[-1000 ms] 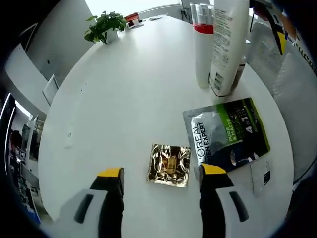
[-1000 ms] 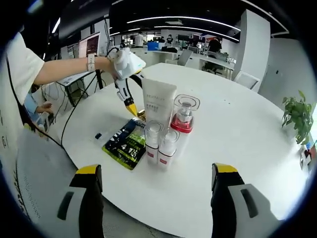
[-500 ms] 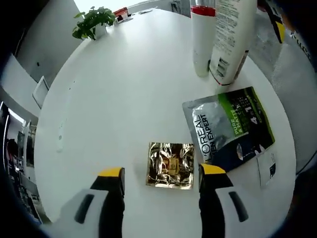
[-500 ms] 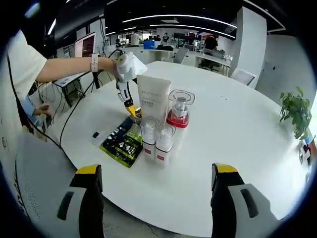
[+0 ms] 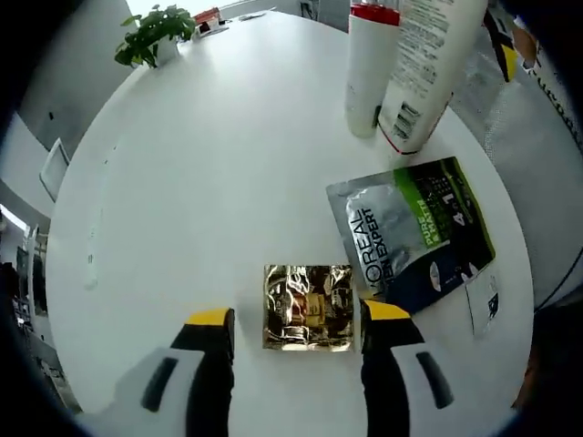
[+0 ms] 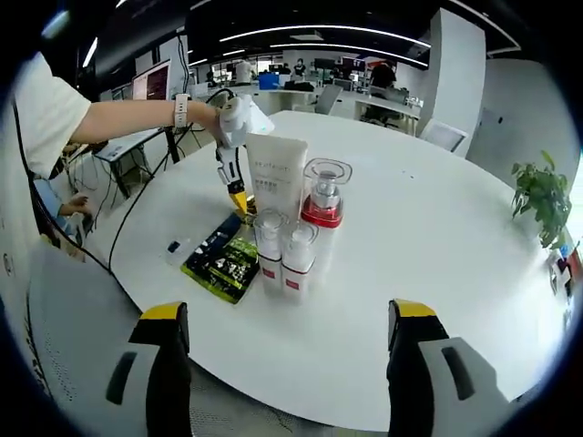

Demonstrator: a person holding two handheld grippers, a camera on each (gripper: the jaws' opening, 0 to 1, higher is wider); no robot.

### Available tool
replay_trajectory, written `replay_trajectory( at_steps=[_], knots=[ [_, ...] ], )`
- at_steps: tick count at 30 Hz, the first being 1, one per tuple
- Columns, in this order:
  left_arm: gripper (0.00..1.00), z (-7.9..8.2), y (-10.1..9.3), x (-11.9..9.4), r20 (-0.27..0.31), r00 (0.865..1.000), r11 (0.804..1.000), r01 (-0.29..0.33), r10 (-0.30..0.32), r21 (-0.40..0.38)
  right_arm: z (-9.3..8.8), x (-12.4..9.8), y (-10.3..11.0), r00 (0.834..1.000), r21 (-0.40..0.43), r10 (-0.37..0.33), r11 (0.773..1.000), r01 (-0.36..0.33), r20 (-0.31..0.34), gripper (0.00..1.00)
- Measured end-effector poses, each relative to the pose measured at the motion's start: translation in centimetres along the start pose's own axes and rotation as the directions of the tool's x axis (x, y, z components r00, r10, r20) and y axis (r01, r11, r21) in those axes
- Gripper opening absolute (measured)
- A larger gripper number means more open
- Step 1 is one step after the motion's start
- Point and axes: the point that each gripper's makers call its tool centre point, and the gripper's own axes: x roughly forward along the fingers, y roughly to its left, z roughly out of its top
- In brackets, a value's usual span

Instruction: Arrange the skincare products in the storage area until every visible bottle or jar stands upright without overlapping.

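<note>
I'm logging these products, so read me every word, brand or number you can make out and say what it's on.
"L'OREAL MEN EXPERT": the grey and green sachet.
"PURE" and "4 1": same sachet; the rest is blurred.
White tube: small print and barcode, unreadable.
Gold foil packet: nothing legible.

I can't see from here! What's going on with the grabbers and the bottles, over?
Left gripper open, straddling gold sachet. Right gripper open, back from upright bottles. Green pouch lies flat beside them.

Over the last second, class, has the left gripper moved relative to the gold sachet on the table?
Yes. The left gripper has closed in on the gold sachet, which now lies between its open jaws.
</note>
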Motion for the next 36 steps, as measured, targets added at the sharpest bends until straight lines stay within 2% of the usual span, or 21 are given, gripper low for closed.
replay_trajectory(
  at_steps=[12, 27, 36],
  knots=[
    [0.4, 0.3, -1.0, 0.3, -0.019, 0.998, 0.998, 0.067, -0.067, -0.001, -0.2, 0.0, -0.2, 1.0, 0.009, -0.006, 1.0, 0.006, -0.001, 0.9],
    [0.34, 0.1, -0.8, 0.4, -0.027, 0.997, 0.998, 0.067, -0.067, -0.009, -0.2, -0.1, 0.0, 1.0, 0.015, -0.007, 1.0, 0.007, 0.002, 0.9],
    [0.34, -0.2, -0.7, 0.2, -0.023, 0.999, 0.997, 0.043, -0.045, -0.059, 0.1, -0.3, 0.1, 1.0, 0.017, -0.007, 1.0, 0.007, 0.017, 0.91]
  ],
)
